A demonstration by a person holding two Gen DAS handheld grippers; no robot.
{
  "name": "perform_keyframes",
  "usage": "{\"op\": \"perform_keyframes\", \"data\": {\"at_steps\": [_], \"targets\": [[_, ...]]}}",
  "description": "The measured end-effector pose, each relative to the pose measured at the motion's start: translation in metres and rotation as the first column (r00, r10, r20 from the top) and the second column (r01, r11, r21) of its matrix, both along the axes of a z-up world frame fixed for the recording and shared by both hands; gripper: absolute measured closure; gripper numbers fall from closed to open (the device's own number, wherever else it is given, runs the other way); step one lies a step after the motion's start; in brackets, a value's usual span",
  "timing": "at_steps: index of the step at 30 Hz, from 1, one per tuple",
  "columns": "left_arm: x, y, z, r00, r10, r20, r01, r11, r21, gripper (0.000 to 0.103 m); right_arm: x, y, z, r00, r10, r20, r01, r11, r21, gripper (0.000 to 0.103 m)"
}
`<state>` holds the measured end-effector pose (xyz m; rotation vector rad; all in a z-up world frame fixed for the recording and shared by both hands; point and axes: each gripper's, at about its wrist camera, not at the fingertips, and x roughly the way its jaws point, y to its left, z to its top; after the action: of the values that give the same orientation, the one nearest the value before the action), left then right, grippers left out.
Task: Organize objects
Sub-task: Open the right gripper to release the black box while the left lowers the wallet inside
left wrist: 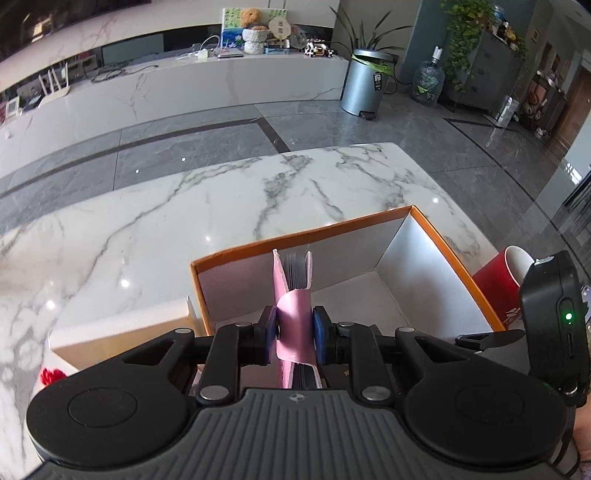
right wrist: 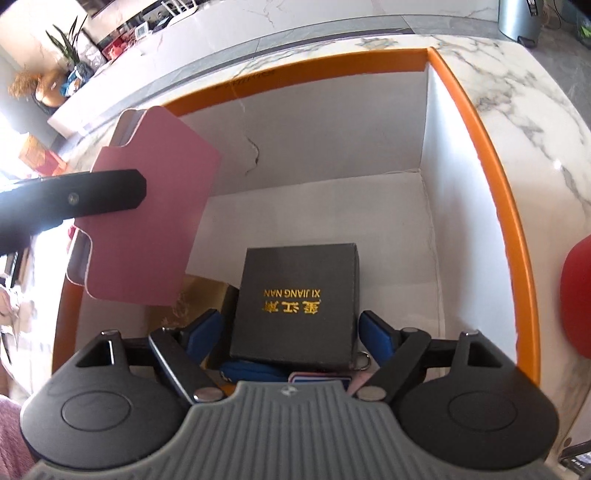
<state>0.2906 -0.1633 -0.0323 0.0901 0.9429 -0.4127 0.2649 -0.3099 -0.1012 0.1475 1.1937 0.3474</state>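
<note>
The left claw (left wrist: 294,334) pinches the pink card holder (left wrist: 291,295) above the orange box (right wrist: 476,122), while the right claw (right wrist: 291,332), spread, flanks the black box (right wrist: 299,302) inside; a loose release could tip the holder against it

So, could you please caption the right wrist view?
Right gripper open around black box inside orange-rimmed box.

Home living rm: marble TV bench (left wrist: 229,88) w/ teddy bear (left wrist: 251,17), router (left wrist: 55,86), potted plants (left wrist: 469,37).
</note>
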Motion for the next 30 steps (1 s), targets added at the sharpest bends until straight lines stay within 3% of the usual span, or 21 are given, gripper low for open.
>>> {"op": "perform_keyframes", "data": {"at_steps": [6, 9, 12, 15, 19, 22, 26, 30], "targets": [[0.003, -0.013, -0.008, 0.998, -0.056, 0.035, 0.052, 0.994, 0.093, 0.079, -0.001, 0.001, -0.001, 0.999, 0.034, -0.006, -0.034, 0.999, -0.004, 0.044], [0.001, -0.019, -0.014, 0.995, -0.091, 0.044, 0.083, 0.983, 0.163, 0.079, -0.005, 0.000, -0.001, 0.998, 0.066, -0.004, -0.067, 0.998, -0.018, 0.044], [0.001, -0.019, -0.019, 0.992, -0.125, 0.015, 0.120, 0.976, 0.184, 0.079, -0.009, 0.000, -0.001, 0.998, 0.067, -0.012, -0.067, 0.998, -0.016, 0.044], [-0.003, -0.029, -0.025, 0.973, -0.228, 0.043, 0.206, 0.936, 0.286, 0.078, -0.013, 0.000, -0.002, 0.998, 0.067, -0.012, -0.067, 0.998, -0.014, 0.044], [-0.011, -0.042, -0.032, 0.899, -0.437, 0.042, 0.385, 0.831, 0.402, 0.078, -0.023, 0.003, -0.003, 0.998, 0.066, -0.006, -0.066, 0.998, -0.015, 0.044], [-0.016, -0.051, -0.036, 0.811, -0.585, 0.018, 0.505, 0.716, 0.482, 0.078, -0.023, 0.004, -0.003, 0.998, 0.069, -0.008, -0.069, 0.997, -0.019, 0.045], [-0.021, -0.063, -0.043, 0.722, -0.692, -0.003, 0.568, 0.590, 0.574, 0.079, -0.024, 0.004, -0.003, 0.998, 0.069, -0.014, -0.069, 0.997, -0.019, 0.045], [-0.029, -0.068, -0.069, 0.610, -0.792, -0.024, 0.587, 0.431, 0.686, 0.079, -0.026, 0.003, -0.004, 0.998, 0.062, -0.013, -0.062, 0.998, -0.011, 0.046]]}}
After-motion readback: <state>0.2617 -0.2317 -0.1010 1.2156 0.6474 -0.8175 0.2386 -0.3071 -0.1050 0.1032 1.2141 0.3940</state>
